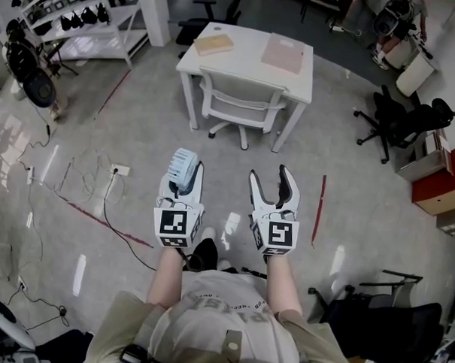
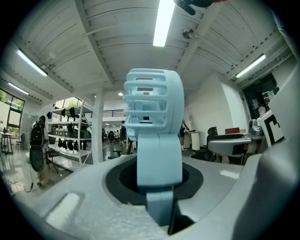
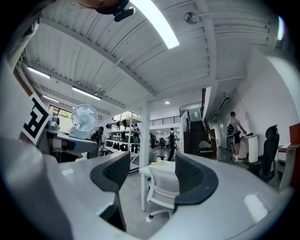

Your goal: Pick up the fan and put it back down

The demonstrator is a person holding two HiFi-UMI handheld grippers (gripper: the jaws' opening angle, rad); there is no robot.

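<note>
A small light-blue fan (image 1: 185,161) stands upright between the jaws of my left gripper (image 1: 185,175), which is shut on its stem, held out level in front of me above the floor. In the left gripper view the fan (image 2: 154,110) fills the middle, its stem pinched between the dark pads (image 2: 123,180). My right gripper (image 1: 271,175) is beside it to the right, open with nothing between its fingers. In the right gripper view the pads (image 3: 112,173) stand apart with only the room behind them, and the fan (image 3: 84,117) shows at the left.
Ahead stands a white table (image 1: 247,72) with a flat cardboard box (image 1: 214,43) and a pinkish pad (image 1: 283,53), and a white chair (image 1: 242,102) tucked under it. Black office chairs (image 1: 399,120) stand at the right. Cables and a power strip (image 1: 119,169) lie on the floor at the left.
</note>
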